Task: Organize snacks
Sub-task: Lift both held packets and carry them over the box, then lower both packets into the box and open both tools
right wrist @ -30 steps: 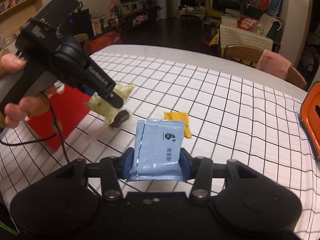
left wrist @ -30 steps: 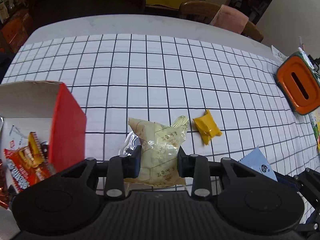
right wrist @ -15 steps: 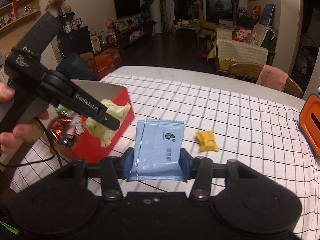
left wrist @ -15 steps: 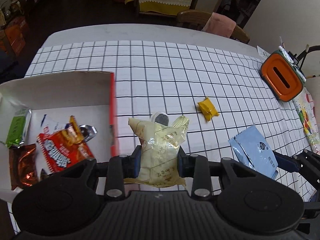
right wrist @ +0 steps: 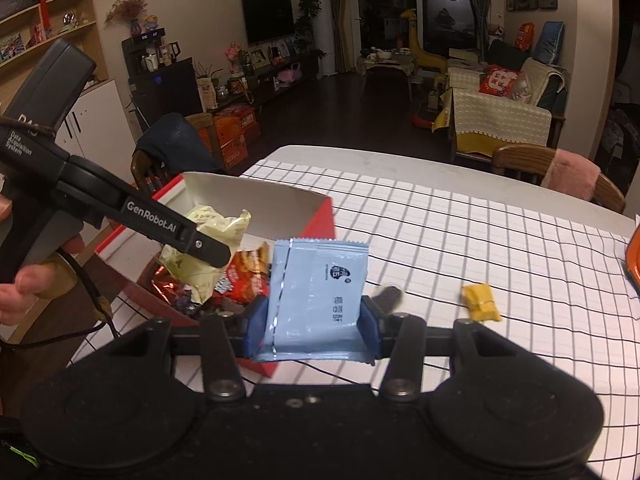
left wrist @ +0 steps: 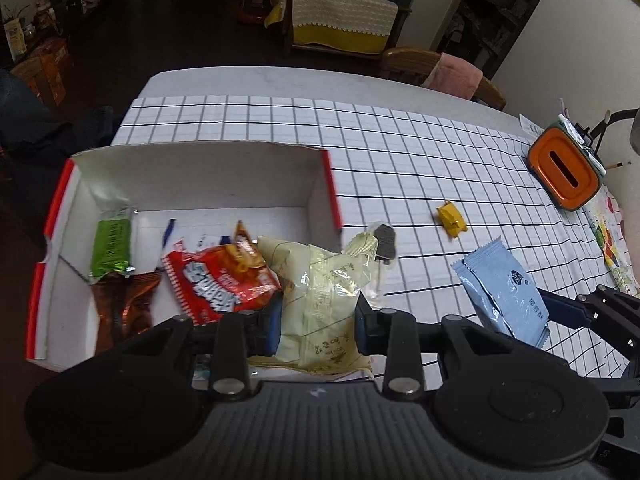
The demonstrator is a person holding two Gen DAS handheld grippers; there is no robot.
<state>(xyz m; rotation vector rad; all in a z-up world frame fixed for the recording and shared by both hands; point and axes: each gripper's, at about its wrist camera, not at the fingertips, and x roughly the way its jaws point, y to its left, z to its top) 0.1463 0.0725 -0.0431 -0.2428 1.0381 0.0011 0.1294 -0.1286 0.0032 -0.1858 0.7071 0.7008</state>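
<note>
— What did the left gripper (left wrist: 317,322) hold?
— Its jaws pinched a pale yellow packet (left wrist: 320,300), just right of the red box (left wrist: 192,176).
— And the right gripper (right wrist: 311,328)?
— Jaws clamped a blue sachet (right wrist: 318,300); 1 yellow candy (right wrist: 480,302) lay beyond on the worktop (right wrist: 500,240).

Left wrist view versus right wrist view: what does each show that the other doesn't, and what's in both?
Only the left wrist view shows the green snack bar inside the red-and-white cardboard box and the whole orange tissue holder. Only the right wrist view shows the person's hand on the left gripper. Both show the pale yellow snack bag, the light blue sachet, the small yellow packet on the checked tablecloth, and the box.
</note>
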